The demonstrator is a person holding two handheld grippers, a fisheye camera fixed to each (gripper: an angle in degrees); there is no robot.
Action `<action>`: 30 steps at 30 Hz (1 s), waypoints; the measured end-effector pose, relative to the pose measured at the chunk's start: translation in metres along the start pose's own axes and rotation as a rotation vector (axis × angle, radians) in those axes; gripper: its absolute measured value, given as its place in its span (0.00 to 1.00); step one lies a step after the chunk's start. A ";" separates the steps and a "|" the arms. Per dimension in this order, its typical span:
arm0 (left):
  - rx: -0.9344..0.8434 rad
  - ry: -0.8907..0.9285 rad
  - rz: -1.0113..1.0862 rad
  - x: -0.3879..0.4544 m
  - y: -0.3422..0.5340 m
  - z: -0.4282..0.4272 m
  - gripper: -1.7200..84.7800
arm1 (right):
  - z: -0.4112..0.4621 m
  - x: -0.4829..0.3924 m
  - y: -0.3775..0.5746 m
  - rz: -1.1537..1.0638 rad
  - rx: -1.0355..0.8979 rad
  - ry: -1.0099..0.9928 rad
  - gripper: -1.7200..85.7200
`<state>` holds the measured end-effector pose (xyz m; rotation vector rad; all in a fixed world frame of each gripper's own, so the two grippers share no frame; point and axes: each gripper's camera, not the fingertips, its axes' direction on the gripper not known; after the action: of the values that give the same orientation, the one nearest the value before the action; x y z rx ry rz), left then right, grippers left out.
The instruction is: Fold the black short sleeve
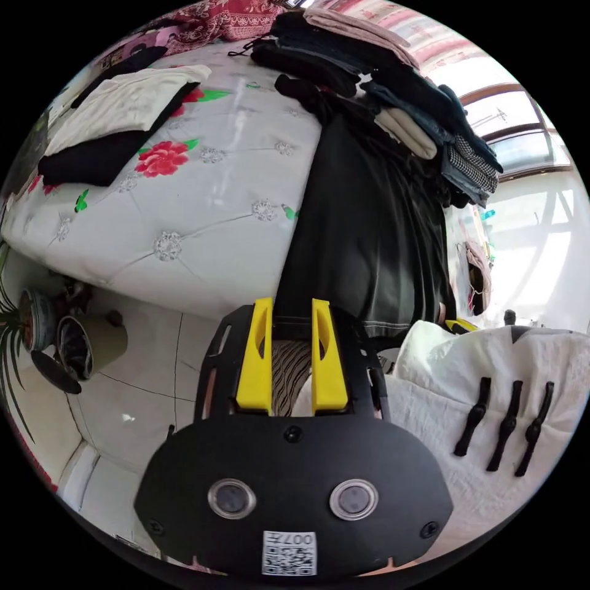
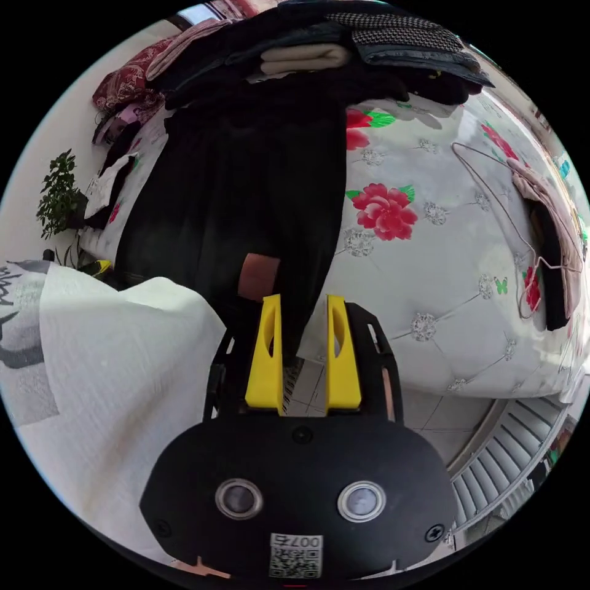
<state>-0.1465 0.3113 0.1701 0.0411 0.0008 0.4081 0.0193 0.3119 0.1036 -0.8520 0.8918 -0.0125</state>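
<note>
Quilted white bed (image 1: 203,209) printed with red flowers, folded white and black clothes (image 1: 117,123) at its left end, a heaped pile of garments (image 1: 393,92) along the far side, pale tiled floor (image 1: 141,381) below. Black short sleeve (image 1: 362,233) spread down the bed, its near edge at the bed's rim. Left gripper (image 1: 292,319) low at that hem, jaws narrow with the hem between them; right gripper (image 2: 301,313) at the shirt's other corner, jaws narrow around dark cloth, true pinch impossible to tell.
</note>
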 end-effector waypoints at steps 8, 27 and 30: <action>-0.028 -0.083 0.052 0.012 -0.017 0.002 0.02 | -0.006 0.012 0.011 -0.092 0.024 -0.014 0.04; 0.083 -0.017 -0.080 0.026 0.014 -0.029 0.07 | -0.024 0.035 0.084 0.008 0.083 -0.138 0.06; 0.025 -0.129 -0.043 0.038 0.005 -0.031 0.03 | -0.024 0.024 0.086 -0.002 0.063 -0.047 0.04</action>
<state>-0.1137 0.3326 0.1399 0.0919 -0.1198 0.3619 -0.0094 0.3463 0.0231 -0.7914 0.8425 -0.0224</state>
